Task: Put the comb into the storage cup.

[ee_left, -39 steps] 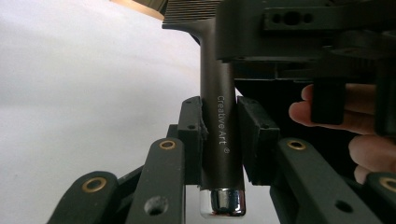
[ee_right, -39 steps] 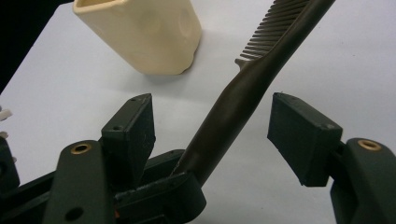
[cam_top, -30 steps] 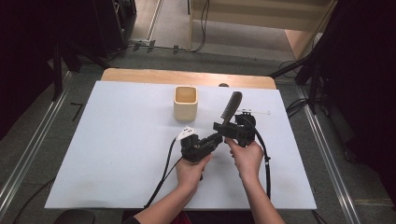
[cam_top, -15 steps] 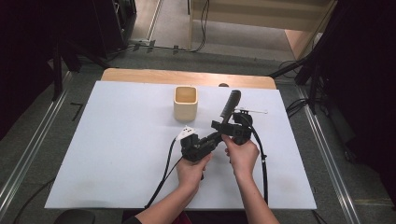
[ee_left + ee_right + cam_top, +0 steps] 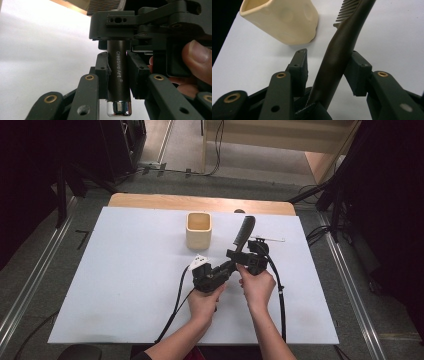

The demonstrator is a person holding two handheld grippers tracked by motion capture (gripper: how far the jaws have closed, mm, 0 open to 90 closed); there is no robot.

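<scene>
Tongs of the left gripper point(image 5: 117, 72) are clamping the dark brown plastic comb's handle point(image 5: 118, 75) (long axis pointing up toward the cream ceramic cup point(image 5: 198, 230)), while the right tongs point(image 5: 328, 67) are standing parted around it.

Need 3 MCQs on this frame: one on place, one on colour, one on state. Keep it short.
1. In the high view, where does the cup stand relative to the brush?
A. right of it
B. left of it
C. on top of it

2. What colour is the cup?
A. red
B. blue
C. cream

3. What state are the left tongs in?
A. shut on the brush handle
B. open and empty
C. shut on the cup

Key:
1 B: the cup sits on the table left of the brush.
2 C: its walls are pale cream.
3 A: in the left gripper view both pads of the left tongs press the dark handle.
</scene>
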